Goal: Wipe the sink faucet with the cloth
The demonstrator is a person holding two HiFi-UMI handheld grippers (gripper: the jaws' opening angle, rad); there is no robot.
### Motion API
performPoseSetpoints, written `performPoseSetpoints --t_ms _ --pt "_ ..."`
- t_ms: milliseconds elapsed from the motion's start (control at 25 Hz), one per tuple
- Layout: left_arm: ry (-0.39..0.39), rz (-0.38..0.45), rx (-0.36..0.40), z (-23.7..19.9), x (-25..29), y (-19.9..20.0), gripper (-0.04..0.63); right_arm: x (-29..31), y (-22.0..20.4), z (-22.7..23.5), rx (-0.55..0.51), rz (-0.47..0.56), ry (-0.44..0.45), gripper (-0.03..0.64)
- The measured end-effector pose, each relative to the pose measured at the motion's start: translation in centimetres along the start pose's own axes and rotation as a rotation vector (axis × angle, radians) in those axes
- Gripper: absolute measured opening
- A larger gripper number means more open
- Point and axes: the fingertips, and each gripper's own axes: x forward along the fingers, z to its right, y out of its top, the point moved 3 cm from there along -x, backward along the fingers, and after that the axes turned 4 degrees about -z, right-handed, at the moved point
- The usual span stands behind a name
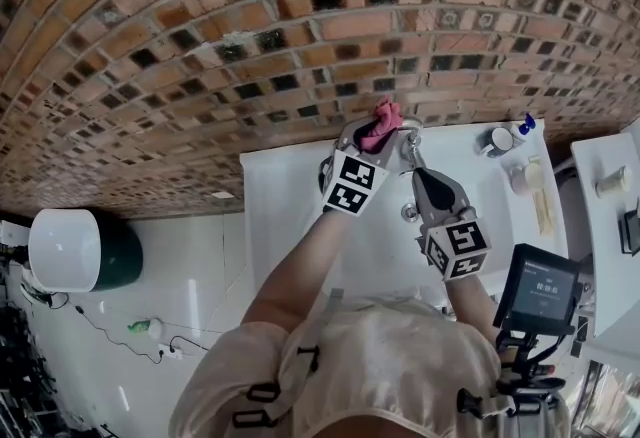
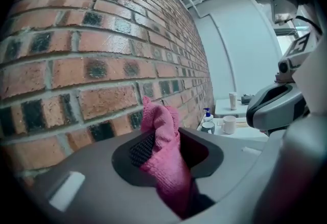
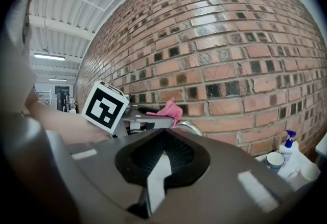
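Note:
A pink cloth (image 2: 162,154) sticks up from between the jaws of my left gripper (image 2: 166,151), which is shut on it close to the brick wall. From the head view, that cloth (image 1: 381,124) and the left gripper (image 1: 368,138) sit over the top of the chrome faucet (image 1: 410,154), at the back of the white sink (image 1: 290,196). My right gripper (image 1: 424,176) hangs just right of the faucet, its jaws together with nothing in them. In the right gripper view the faucet's chrome curve (image 3: 193,126) shows just below the cloth (image 3: 169,110).
The brick wall (image 1: 300,16) rises right behind the sink. A soap bottle (image 1: 524,126) and a mug (image 1: 497,140) stand on the white counter at the right. A device with a screen (image 1: 540,288) is at the lower right, and a white rounded bin (image 1: 70,248) is at the left.

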Motion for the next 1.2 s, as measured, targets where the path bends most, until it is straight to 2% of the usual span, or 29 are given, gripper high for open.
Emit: performPoseSetpoints --t_ms 240,320,480,600,680,760,840,920,1040,1200 --pt "0.066 -0.025 -0.101 -1.5 -1.5 -3.9 0.121 1.1 -0.6 -0.6 0.005 -0.004 0.026 -0.01" --pt "0.069 -0.044 -0.156 -1.6 -1.5 -6.0 0.121 1.5 -0.8 -0.8 0.003 -0.008 0.028 -0.009" --pt "0.068 -0.093 -0.203 -1.6 -1.3 -8.9 0.123 1.9 -1.2 -1.0 0.0 -0.02 0.029 -0.009" --pt "0.063 -0.112 -0.277 -1.7 -1.7 -9.9 0.123 1.9 -1.1 -1.0 -0.004 -0.024 0.029 -0.009" --pt "0.082 -0.08 -0.311 -2.2 -2.5 -8.9 0.121 1.9 -1.1 -1.0 -0.002 -0.027 0.03 -0.009" --pt "0.083 -0.015 -0.3 -2.4 -3.0 -6.3 0.121 2.0 -1.0 -1.1 0.0 -0.029 0.031 -0.009" --pt "0.039 0.038 -0.25 -2.0 -2.7 -3.1 0.12 2.1 -1.0 -1.2 0.001 -0.027 0.034 -0.009" --pt "-0.017 0.054 -0.187 -1.0 -1.9 -0.7 0.12 2.1 -1.1 -1.4 0.002 -0.028 0.036 -0.009" --pt "-0.06 0.039 -0.128 0.3 -0.5 0.3 0.12 1.8 -1.3 -1.4 0.005 -0.032 0.029 -0.009" --pt "-0.073 0.062 -0.155 0.5 0.0 -0.1 0.12 1.5 -1.6 -0.7 0.013 -0.037 0.006 -0.009"
